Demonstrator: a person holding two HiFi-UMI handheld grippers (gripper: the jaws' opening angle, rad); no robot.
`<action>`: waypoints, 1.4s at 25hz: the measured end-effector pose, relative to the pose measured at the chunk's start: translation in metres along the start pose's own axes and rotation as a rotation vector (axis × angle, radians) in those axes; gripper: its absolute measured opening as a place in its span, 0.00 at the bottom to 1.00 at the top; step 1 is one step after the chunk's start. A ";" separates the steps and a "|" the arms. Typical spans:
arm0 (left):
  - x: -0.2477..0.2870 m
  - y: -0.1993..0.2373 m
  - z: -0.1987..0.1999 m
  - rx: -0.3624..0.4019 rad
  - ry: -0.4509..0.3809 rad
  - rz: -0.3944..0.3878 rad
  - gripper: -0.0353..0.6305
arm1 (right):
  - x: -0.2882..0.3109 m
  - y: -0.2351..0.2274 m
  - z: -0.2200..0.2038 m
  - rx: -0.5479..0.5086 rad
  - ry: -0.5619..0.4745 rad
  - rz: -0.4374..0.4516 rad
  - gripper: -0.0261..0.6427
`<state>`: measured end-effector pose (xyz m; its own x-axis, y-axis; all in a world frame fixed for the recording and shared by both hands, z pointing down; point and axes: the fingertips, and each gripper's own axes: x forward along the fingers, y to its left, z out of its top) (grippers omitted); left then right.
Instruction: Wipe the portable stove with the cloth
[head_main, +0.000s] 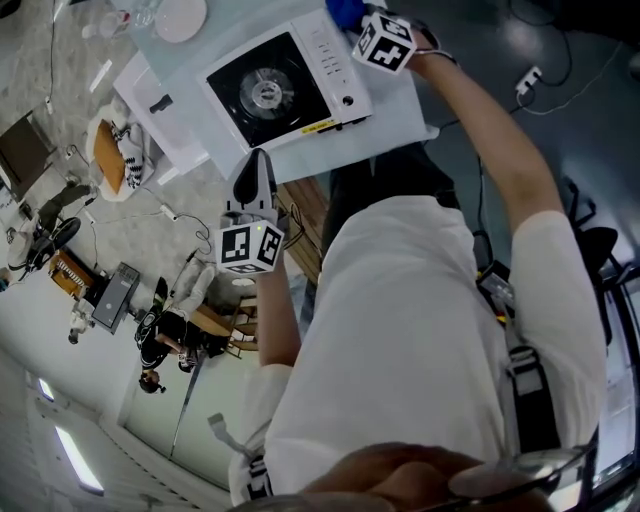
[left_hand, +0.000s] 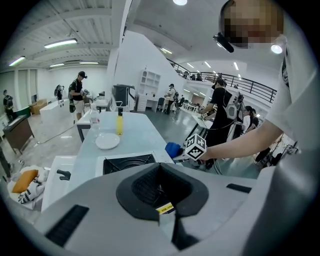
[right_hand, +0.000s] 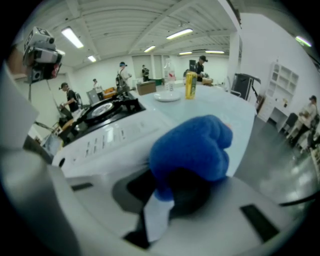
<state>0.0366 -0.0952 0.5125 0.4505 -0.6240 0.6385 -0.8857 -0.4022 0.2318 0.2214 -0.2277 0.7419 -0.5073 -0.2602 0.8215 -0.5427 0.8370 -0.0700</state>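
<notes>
Portable stove (head_main: 288, 88) sits on pale table (head_main: 400, 112), white body, black burner top, control strip along its right side, yellow sticker on front edge.

Nearest: person's white shirt (head_main: 420, 330), both arms reaching fwd.

L gripper (head_main: 255, 168) hangs off table's near edge, tips aimed at stove's front. Its own view shows the jaws together w/ nothing gripped (left_hand: 162, 200). Stove (left_hand: 125, 164) lies just beyond them. Can't tell if tips touch table edge.

Just left of stove: white unit w/ small black handle (head_main: 158, 104), touching or v. close to stove.

R gripper (head_main: 352, 22) is out at stove's far right corner, next to control strip. Jaws are clamped on blue cloth (head_main: 345, 12). In R gripper view the cloth (right_hand: 192, 147) bulges out of the jaws (right_hand: 165, 200) as a fat wad, w/ stove's white panel side (right_hand: 110, 125) just to its left and bare table (right_hand: 235, 115) to its right. Cloth is beside the stove edge; contact w/ stove not clear. From L gripper view, cloth (left_hand: 173, 149) and R gripper (left_hand: 179, 152) sit at stove's right rear.

Further along table: white plate (left_hand: 107, 141), then yellow bottle (left_hand: 120, 122) and clear bottle (left_hand: 94, 122), all well apart from stove.

Far bkgd: big white hall, several ppl standing (left_hand: 77, 95), ceiling strip lights.
</notes>
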 end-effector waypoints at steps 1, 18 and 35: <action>-0.002 0.000 -0.001 -0.001 -0.002 0.002 0.10 | 0.000 0.002 -0.002 -0.002 0.000 0.000 0.14; -0.046 -0.012 -0.026 -0.024 -0.026 0.052 0.10 | -0.017 0.067 -0.040 -0.038 0.031 0.066 0.14; -0.061 -0.035 -0.045 -0.030 -0.044 0.041 0.10 | -0.035 0.127 -0.073 -0.037 0.049 0.112 0.14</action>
<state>0.0353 -0.0130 0.4988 0.4178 -0.6685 0.6153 -0.9061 -0.3560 0.2286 0.2190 -0.0769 0.7454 -0.5292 -0.1408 0.8367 -0.4587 0.8771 -0.1425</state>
